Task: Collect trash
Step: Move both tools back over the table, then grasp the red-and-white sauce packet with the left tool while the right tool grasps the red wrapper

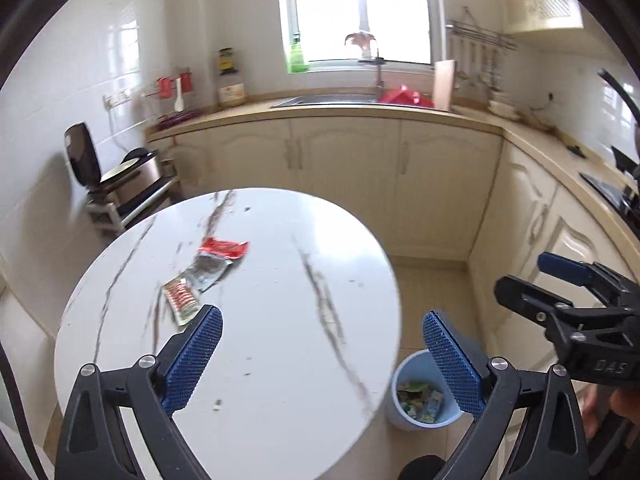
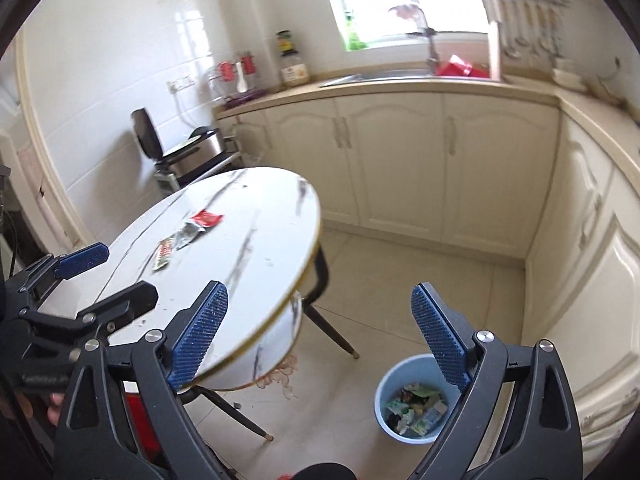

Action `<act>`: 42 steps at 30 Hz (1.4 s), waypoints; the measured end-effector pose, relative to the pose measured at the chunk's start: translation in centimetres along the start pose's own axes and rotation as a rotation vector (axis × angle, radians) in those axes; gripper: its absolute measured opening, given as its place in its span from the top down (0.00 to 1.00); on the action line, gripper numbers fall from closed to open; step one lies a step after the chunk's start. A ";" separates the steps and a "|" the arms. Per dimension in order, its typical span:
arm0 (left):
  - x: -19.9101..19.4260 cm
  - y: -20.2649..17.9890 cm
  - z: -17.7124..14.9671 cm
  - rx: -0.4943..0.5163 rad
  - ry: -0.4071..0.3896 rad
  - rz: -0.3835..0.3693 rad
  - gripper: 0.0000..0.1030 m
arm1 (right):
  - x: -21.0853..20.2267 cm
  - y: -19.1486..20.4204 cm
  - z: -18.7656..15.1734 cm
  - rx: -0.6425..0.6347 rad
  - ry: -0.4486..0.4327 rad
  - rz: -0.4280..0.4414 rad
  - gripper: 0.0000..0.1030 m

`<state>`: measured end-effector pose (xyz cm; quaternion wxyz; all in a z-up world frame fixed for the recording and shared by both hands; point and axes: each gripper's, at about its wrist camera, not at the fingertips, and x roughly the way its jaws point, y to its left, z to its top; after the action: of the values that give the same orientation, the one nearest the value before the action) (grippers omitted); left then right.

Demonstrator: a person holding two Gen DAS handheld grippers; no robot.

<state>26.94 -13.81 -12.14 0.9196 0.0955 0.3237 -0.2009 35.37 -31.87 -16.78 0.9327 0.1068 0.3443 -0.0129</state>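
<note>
- The left gripper hangs over the near part of the round table; its jaws stand wide apart and hold nothing.
- Three wrappers lie together left of the table's middle: a red-and-white sachet nearest the left gripper, a silver packet touching it, and a red wrapper at the far end.
- The next pick is probably the sachet — it is best to come down with one pad on each long side and close only when both pads reach the tabletop, since it lies flat.
- The blue bin stands on the floor just right of the table, already with trash inside.
- The right gripper is above the table's right edge — its jaws are also wide and empty.
</note>
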 end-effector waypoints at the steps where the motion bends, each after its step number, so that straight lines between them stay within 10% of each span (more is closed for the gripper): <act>1: -0.1 1.5 -0.3 -0.023 0.008 0.022 0.04 | 0.5 0.9 0.4 -0.019 0.008 0.004 0.09; 13: 8.9 11.1 1.5 -0.189 0.198 0.209 0.07 | 13.5 8.7 3.5 -0.148 0.210 0.092 0.08; 23: 17.2 17.8 3.2 -0.286 0.305 0.110 0.45 | 19.8 9.4 5.3 -0.198 0.261 0.107 0.08; 28: 16.6 18.8 2.7 -0.269 0.279 0.087 0.76 | 23.0 11.2 7.1 -0.284 0.271 0.117 0.08; 42: 11.9 22.8 -1.2 -0.257 0.269 0.073 0.87 | 29.4 16.6 7.5 -0.490 0.364 0.146 0.17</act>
<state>44.54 3.42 -19.52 0.8794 0.0151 0.4630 -0.1100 64.22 -15.72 -27.06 0.8521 -0.0964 0.4899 0.1569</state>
